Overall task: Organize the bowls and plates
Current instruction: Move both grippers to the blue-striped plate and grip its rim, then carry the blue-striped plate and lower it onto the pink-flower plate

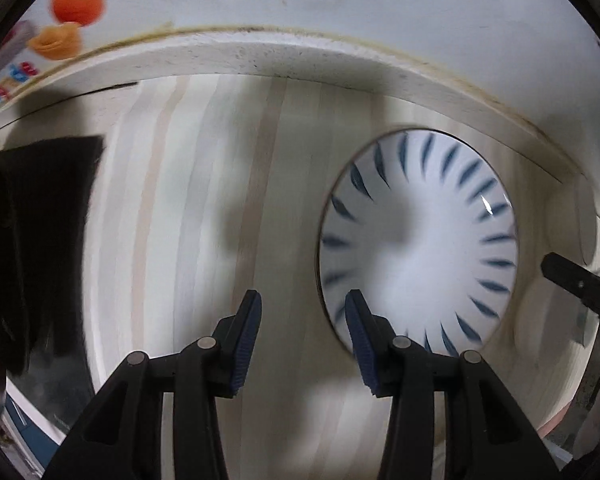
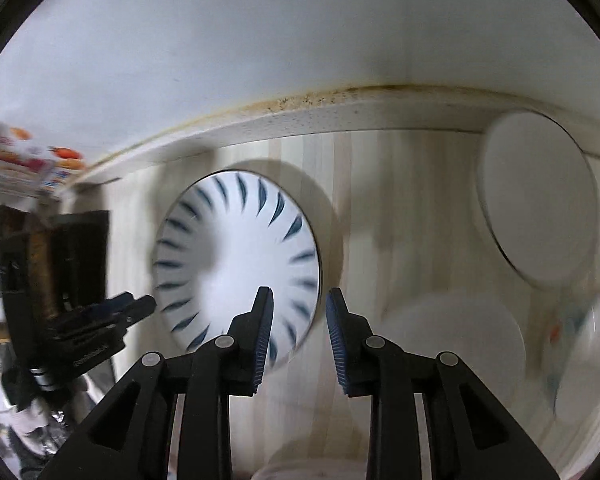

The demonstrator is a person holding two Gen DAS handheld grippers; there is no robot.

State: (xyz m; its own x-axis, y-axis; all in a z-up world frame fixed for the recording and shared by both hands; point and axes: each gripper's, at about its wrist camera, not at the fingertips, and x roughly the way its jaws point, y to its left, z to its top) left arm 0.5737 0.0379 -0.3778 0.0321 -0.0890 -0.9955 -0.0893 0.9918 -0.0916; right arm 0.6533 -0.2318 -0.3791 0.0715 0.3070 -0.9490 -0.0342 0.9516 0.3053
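My 2 cameras ride my tongs, each looking forward along its fingers and down at the striped wooden table (image 1: 204,208) toward the back wall. Both sit close above it. They share the blue-petal plate (image 1: 420,236) (image 2: 240,264): right of centre from my left, left of centre from my right.

The left hand-held gripper (image 1: 303,312) hangs with jaws apart and empty above a pale wood-grain surface (image 1: 204,208). Its right fingertip overlaps the rim of a round white plate with dark-blue radial dashes (image 1: 418,236). A black cloth-like shape (image 1: 36,240) lies far left.
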